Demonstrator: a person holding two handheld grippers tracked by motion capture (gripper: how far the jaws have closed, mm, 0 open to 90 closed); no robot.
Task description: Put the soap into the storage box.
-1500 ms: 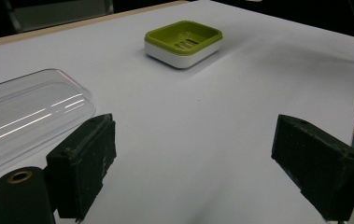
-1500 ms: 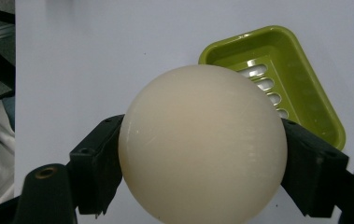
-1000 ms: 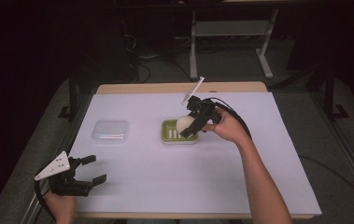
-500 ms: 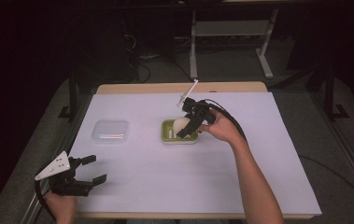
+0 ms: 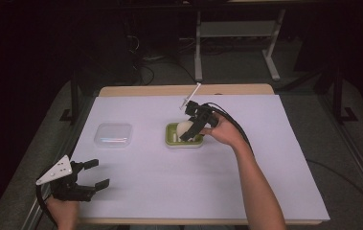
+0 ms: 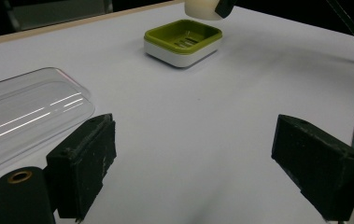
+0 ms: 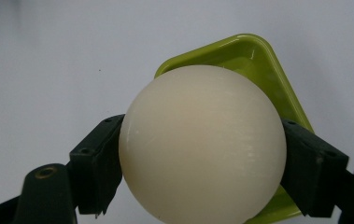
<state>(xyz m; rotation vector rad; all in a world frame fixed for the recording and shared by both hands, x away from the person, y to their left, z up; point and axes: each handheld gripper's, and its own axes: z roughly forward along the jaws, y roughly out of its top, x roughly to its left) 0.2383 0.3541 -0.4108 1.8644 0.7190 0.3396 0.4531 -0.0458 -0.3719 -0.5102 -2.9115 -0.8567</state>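
Right gripper (image 5: 189, 129) clamps a cream soap ball (image 7: 201, 142) across its widest girth, above the green soap dish (image 5: 184, 141) at table centre. The ball looks smooth, hard, probably slippery. Left gripper (image 5: 94, 175), at seven o'clock, is open and empty.

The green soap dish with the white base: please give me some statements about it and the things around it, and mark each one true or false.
1. The right claw is shut on the cream round soap bar. True.
2. The cream round soap bar lies flat inside the green soap dish with the white base. False: in the left gripper view it is held above the dish, clear of it.
3. The left claw is open and holds nothing. True.
4. The clear plastic lid covers the green soap dish. False: it lies apart on the white table cover, to the dish's left in the high view.
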